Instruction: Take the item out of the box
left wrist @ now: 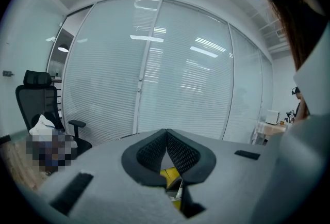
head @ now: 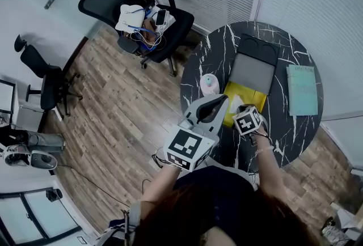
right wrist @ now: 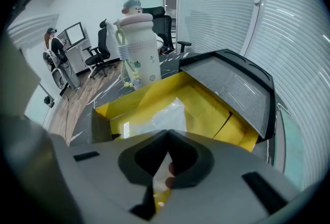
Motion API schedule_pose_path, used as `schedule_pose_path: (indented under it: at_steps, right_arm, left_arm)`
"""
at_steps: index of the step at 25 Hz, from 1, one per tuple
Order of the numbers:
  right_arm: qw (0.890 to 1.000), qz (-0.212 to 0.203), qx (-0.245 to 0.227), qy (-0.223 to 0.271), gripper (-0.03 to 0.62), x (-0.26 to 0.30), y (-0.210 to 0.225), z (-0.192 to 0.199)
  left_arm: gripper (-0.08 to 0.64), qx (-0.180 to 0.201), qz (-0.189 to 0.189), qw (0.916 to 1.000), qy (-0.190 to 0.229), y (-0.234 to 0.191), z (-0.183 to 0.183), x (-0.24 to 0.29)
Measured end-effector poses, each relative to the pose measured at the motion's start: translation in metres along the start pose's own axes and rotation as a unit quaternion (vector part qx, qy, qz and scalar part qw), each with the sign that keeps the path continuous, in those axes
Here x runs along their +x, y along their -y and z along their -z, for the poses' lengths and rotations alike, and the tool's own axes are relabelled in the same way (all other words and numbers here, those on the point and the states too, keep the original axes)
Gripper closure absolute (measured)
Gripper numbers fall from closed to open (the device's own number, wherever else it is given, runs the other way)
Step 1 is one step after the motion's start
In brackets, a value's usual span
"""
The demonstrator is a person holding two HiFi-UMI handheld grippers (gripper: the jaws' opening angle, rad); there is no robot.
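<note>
While the left gripper (left wrist: 166, 132) hangs near left, jaws together and empty, the right gripper (right wrist: 166, 134) pinches the plastic-wrapped item (right wrist: 160, 114), which lies inside the open yellow box (right wrist: 216, 114), right of the bottle (right wrist: 138, 47).

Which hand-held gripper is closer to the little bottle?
Left. The left hand-held gripper has its tip close by the bottle. The right hand-held gripper is farther off, over the yellow box.

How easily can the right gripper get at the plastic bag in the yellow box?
Probably yes: the yellow box is open, and the right gripper hangs above the plastic bag; its jaws must open first.
</note>
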State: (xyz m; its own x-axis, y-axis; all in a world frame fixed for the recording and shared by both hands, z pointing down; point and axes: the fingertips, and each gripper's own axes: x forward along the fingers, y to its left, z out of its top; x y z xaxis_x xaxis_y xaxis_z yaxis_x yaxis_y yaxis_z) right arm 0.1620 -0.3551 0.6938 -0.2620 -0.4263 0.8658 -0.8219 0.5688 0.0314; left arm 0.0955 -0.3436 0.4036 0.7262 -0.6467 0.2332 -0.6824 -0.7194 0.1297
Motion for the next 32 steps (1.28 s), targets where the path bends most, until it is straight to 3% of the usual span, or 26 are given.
schedule_pose_path:
  at_steps: [32]
  right_arm:
    - [0.99, 0.094, 0.04, 0.1, 0.568, -0.098, -0.015, -0.002]
  left_arm:
    - [0.534, 0.03, 0.038, 0.9983, 0.033, 0.045, -0.011, -0.059]
